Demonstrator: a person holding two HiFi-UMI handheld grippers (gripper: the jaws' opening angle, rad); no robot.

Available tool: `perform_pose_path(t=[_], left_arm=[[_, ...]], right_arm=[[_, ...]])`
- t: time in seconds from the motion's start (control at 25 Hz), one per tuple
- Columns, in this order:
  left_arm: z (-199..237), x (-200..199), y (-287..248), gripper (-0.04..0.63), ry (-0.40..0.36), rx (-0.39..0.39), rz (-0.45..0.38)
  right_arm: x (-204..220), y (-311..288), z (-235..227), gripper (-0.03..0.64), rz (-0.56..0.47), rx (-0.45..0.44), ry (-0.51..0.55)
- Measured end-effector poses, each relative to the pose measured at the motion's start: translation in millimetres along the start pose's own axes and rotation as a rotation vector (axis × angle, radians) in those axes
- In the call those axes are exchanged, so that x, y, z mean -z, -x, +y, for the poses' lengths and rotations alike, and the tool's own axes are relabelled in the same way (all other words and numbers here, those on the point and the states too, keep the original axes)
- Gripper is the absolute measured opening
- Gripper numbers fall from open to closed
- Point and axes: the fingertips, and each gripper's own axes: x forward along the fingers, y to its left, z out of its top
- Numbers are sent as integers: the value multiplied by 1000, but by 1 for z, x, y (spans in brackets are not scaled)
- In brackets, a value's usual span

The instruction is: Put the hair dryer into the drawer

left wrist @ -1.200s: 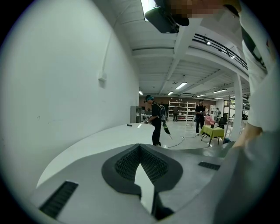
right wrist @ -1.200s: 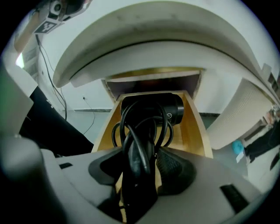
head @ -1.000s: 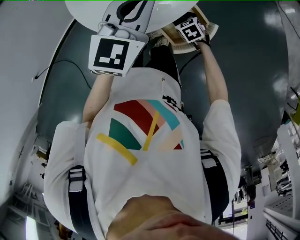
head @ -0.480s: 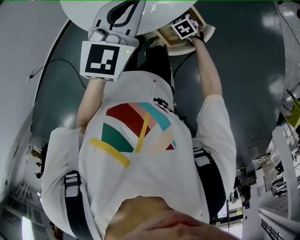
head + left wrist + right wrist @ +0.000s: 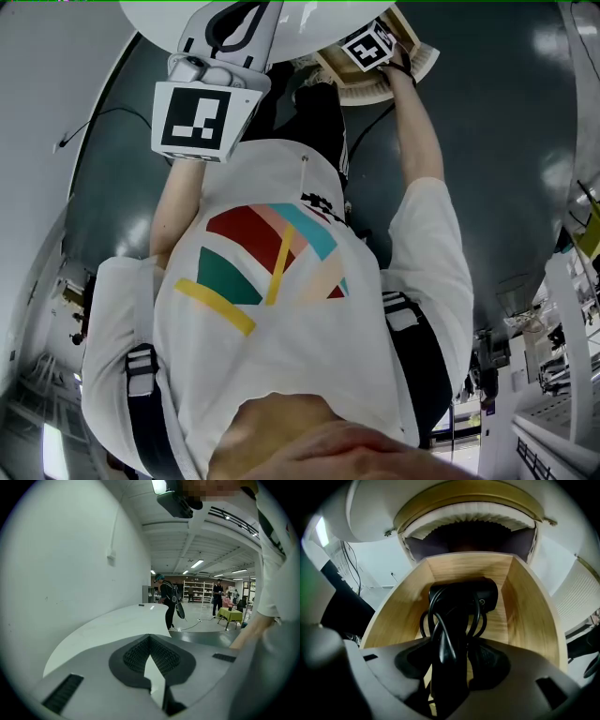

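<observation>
Hair dryer (image 5: 461,597) hangs clamped in right claw (image 5: 450,660) inside drawer (image 5: 525,606); left claw (image 5: 150,639) pressed together, empty.

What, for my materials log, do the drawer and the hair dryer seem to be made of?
Drawer: pale wood or plywood, matte; grain lines run along its walls. Hair dryer: probably black plastic, smooth with a faint sheen. Its cord: looks rubber-coated, with glossy highlights on the loops.

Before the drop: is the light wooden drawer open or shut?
Open: the light wooden drawer shows its inside walls behind the black hair dryer held by the right gripper.
</observation>
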Motion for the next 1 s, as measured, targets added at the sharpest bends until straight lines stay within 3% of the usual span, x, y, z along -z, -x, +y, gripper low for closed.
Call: perform_pose_path(t=[0.92,1.0], left_arm=[[-5,10,18,14,6,-2,-17],[-4,11,19,14,6,-3,-18]], right_arm=[[14,-13,0,223,46,-12,-37],[15,-13,2,275,53,-26,-60]])
